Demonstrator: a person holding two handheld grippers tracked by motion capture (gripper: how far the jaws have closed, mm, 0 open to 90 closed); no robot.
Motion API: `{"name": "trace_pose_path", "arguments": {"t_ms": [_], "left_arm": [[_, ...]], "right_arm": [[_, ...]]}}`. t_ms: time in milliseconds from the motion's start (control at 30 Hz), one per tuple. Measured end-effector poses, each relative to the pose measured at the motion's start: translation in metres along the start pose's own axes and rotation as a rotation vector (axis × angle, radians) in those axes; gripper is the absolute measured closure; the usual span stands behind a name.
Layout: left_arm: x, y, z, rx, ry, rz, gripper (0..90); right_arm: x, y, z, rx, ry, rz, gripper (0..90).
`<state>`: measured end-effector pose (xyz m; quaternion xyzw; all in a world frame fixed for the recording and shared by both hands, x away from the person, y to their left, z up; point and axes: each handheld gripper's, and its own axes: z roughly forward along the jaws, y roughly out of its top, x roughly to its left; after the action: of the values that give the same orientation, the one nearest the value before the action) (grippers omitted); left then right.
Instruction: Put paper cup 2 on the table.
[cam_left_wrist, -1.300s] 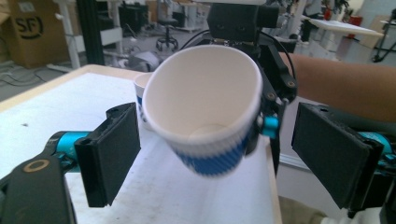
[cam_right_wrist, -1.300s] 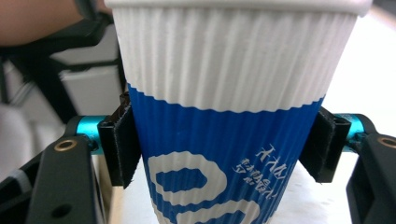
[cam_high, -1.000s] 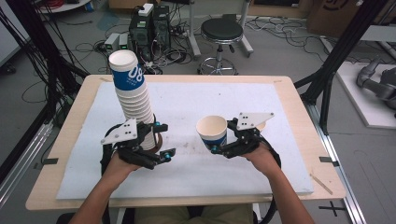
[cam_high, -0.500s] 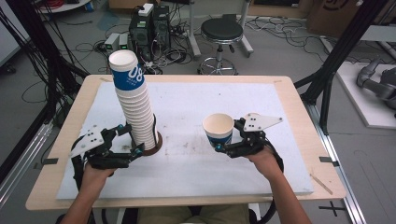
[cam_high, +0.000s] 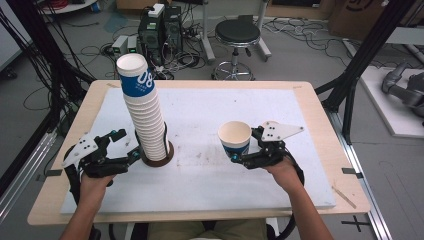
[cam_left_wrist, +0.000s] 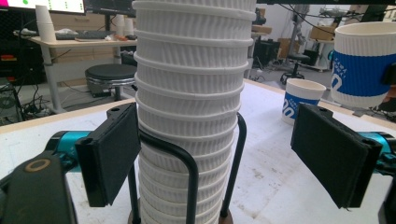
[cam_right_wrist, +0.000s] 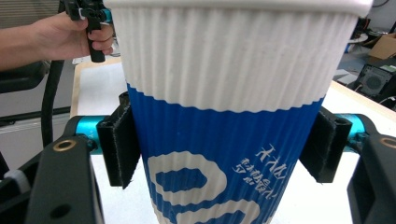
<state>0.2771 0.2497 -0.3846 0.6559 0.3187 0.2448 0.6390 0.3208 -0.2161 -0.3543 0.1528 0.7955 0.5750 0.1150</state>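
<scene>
- right gripper (cam_high: 239, 156) is clamped on a single blue-and-white paper cup (cam_high: 235, 139); in the right gripper view both black pads press the cup's (cam_right_wrist: 224, 140) ribbed sides, one each side, on the blue band w/ white print.
- that cup is upright, well to the right of the cup stack (cam_high: 144, 115), mouth up; can't tell if its base sits on the mat or hangs just above it.
- left gripper (cam_high: 131, 154) sits just left of the stack's base, jaws apart and holding nothing.
- in the left gripper view the stack (cam_left_wrist: 194, 102) rises between the two pads; left pad (cam_left_wrist: 109, 154) is just beside the stack, maybe brushing it, can't tell for sure. right pad (cam_left_wrist: 334, 158) is clearly off the stack w/ a gap.
- stack is tall, leans a bit, top cup has the blue band; it stands in a holder w/ a round dark base (cam_high: 157, 157) and thin black wire loops (cam_left_wrist: 187, 163) running up the sides.
- stack is at the left-centre of the white mat (cam_high: 210, 185), which lies on the wooden table (cam_high: 320, 100).
- in the left gripper view another blue-band cup (cam_left_wrist: 301, 100) stands on the mat beyond and right of the stack.
- both hands grip their tool handles on the near side of the stack; left hand (cam_high: 92, 185), right hand (cam_high: 282, 172).
</scene>
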Motion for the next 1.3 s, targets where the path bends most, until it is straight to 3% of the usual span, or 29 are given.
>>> {"name": "trace_pose_path", "arguments": {"t_ms": [433, 900, 1167, 1300], "left_arm": [[0.007, -0.002, -0.008, -0.011, 0.054, -0.007, 15.9], [0.019, -0.008, -0.011, 0.006, 0.094, -0.019, 15.9], [0.017, -0.011, -0.010, 0.015, 0.102, -0.028, 15.8], [0.017, -0.013, -0.008, 0.029, 0.084, -0.033, 16.7]], "right_arm": [[-0.002, 0.002, 0.009, -0.035, -0.049, 0.012, 26.2], [-0.022, 0.000, 0.057, -0.028, -0.124, 0.044, 26.2], [-0.036, -0.013, 0.085, -0.027, -0.178, 0.113, 26.1], [-0.039, -0.020, 0.095, -0.005, -0.210, 0.138, 26.0]]}}
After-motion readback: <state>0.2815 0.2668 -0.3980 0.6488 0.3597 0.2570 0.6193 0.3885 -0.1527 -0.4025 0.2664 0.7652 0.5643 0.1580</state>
